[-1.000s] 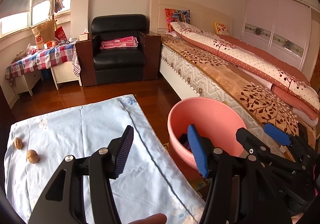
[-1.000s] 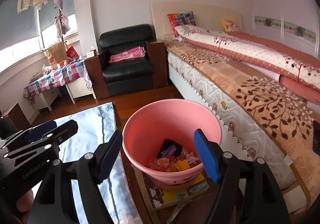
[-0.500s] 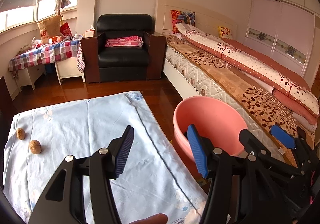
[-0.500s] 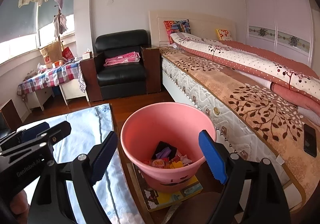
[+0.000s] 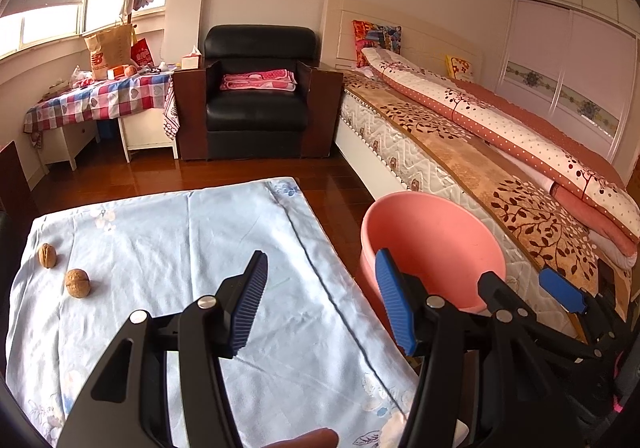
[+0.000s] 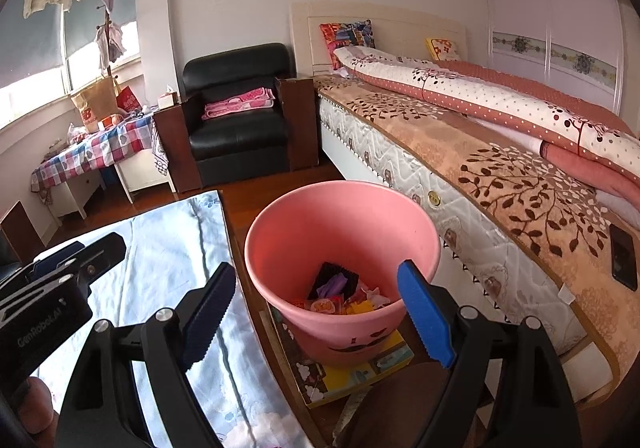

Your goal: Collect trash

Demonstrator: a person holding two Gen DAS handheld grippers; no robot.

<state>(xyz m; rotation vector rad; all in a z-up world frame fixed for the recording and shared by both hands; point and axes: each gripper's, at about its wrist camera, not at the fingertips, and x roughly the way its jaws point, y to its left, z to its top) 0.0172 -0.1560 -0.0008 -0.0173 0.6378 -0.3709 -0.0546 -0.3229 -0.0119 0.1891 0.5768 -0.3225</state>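
Since a second earlier, the left gripper [image 5: 320, 300] had slid left over the pale blue floral cloth [image 5: 168, 248], bringing two brown walnuts [image 5: 77, 282] further into view, and the right gripper [image 6: 316, 312] had just spread wider, nothing between its pads. Both stood open and empty. Coloured wrappers [image 6: 340, 296] lay in the round pink plastic bin [image 6: 280, 232] beside the bed [image 6: 500, 183]; from the left wrist the bin's bottom was hidden by its own wall and the fingers.

Two walnuts [image 5: 64, 268] on the table [image 5: 168, 232], bucket [image 6: 280, 215] right, beside bed [image 6: 500, 183].
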